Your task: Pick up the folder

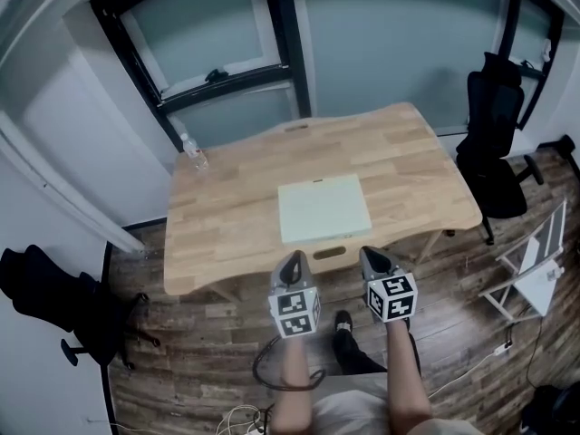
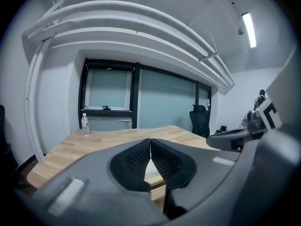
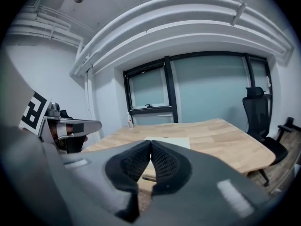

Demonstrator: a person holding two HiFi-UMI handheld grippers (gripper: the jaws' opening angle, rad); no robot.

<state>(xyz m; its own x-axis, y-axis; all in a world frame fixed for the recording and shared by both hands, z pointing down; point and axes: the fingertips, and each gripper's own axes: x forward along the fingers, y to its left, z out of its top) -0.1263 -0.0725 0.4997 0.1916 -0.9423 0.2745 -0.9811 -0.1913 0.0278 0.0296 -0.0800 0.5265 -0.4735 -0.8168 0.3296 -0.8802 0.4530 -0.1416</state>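
Now | left gripper [image 1: 292, 259], right gripper [image 1: 374, 256]: jaws together, empty | folder [image 1: 323, 208] flat on tabletop [image 1: 227, 211], untouched | advice: open jaws, pinch folder's near edge.

One overhead, two low; shared table [image 1: 227, 225]

Wooden table [image 1: 236, 202], plank floor [image 1: 208, 361], black chairs [image 1: 494, 143], windows [image 1: 217, 25]

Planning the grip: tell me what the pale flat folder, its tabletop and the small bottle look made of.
Pale green flat square folder: likely matte card or plastic; even, glare-free surface.
Light wooden table: jointed planks, smooth satin finish; grain strips show.
Small clear bottle: probably transparent plastic; see-through body.
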